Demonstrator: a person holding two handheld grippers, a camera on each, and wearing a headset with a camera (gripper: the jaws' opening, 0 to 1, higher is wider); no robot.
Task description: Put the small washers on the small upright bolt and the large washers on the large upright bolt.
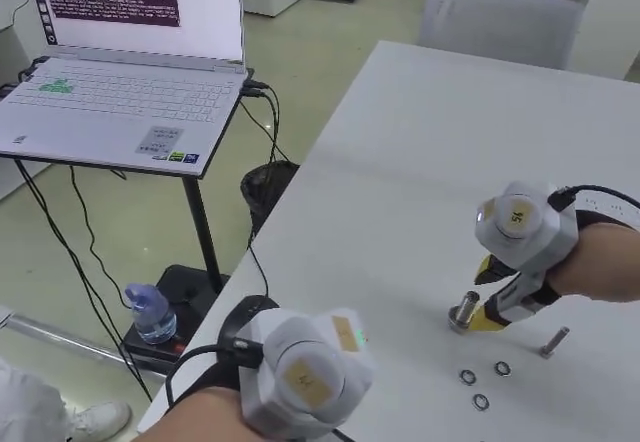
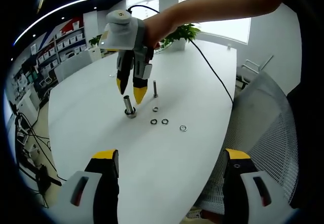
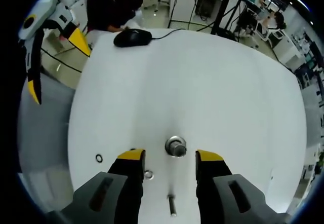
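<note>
Right gripper (image 3: 170, 154) — large bolt (image 3: 175, 146) between parted jaws.

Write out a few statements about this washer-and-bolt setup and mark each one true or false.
1. The large upright bolt stands just beyond the jaw tips of the right hand-held gripper. True.
2. The left hand-held gripper is shut on a washer. False: its jaws stand wide open with nothing between them.
3. Several washers lie loose on the white table. True.
4. The small bolt lies flat on its side. False: it stands upright.
5. The laptop sits on the white table beside the bolts. False: it rests on a separate black stand off the table's edge.
</note>
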